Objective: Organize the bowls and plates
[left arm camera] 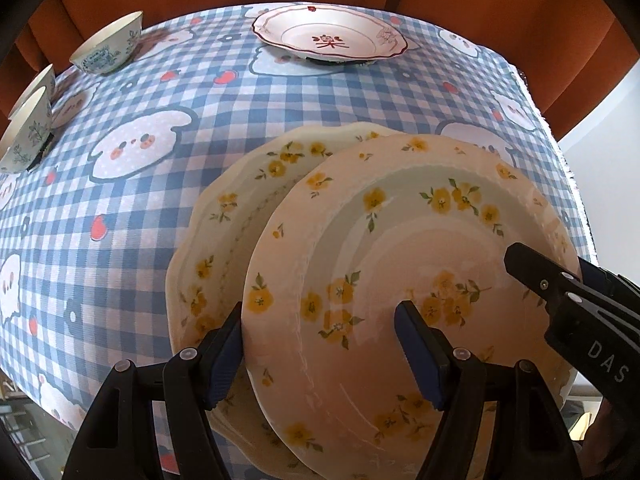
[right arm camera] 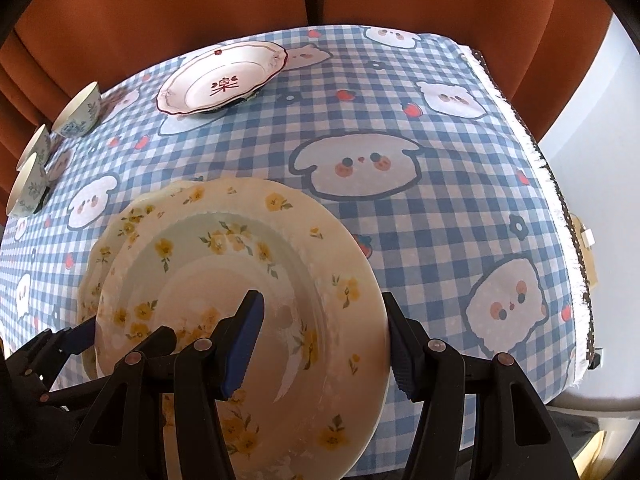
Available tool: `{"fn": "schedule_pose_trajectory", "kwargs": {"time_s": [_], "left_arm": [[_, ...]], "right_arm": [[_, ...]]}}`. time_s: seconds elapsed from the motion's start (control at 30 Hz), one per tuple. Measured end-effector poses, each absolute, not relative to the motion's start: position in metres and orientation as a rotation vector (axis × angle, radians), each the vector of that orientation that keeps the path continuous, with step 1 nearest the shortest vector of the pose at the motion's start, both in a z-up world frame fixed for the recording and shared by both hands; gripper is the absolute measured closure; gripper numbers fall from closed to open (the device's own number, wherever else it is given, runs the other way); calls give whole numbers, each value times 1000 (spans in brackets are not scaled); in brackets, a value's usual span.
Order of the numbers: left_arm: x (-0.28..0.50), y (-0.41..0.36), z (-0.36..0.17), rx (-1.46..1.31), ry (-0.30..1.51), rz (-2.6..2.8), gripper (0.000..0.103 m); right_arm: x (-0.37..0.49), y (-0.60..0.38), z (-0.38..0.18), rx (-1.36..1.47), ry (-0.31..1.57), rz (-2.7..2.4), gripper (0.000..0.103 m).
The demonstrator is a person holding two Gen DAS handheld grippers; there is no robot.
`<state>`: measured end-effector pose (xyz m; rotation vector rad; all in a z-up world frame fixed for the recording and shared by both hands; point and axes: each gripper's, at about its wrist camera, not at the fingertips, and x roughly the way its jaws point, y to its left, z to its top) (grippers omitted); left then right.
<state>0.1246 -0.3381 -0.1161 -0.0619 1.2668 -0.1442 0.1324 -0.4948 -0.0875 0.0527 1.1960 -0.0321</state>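
A cream plate with yellow flowers (left arm camera: 400, 264) lies over a second, matching plate (left arm camera: 224, 216) on the checked tablecloth. My left gripper (left arm camera: 320, 344) straddles the top plate's left rim, one finger under the edge and one over the well. My right gripper (right arm camera: 324, 340) straddles the same top plate (right arm camera: 240, 280) at its right rim and also shows in the left wrist view (left arm camera: 536, 276). Whether the jaws press on the rim cannot be told. The lower plate (right arm camera: 104, 248) peeks out on the left.
A white plate with a red rim and red motif (left arm camera: 328, 38) (right arm camera: 220, 80) stands at the far side. Three floral bowls (left arm camera: 108, 46) (right arm camera: 76, 116) stand along the left edge. An orange curtain hangs behind. The table edge (right arm camera: 560, 208) drops off at the right.
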Motion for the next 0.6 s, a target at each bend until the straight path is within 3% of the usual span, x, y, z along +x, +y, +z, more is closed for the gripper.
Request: {"fn": "schedule_pose_trajectory", "kwargs": {"time_s": [0.23,0.6], "left_arm": [[128,-342,-117,-29,1251,-111,28],[131,-344,-117,24,1197,-30,27]], "right_arm": [[138,-496,-92,39,1204,-24,42],[140,-492,-98,-8,1185,-36,51]]}}
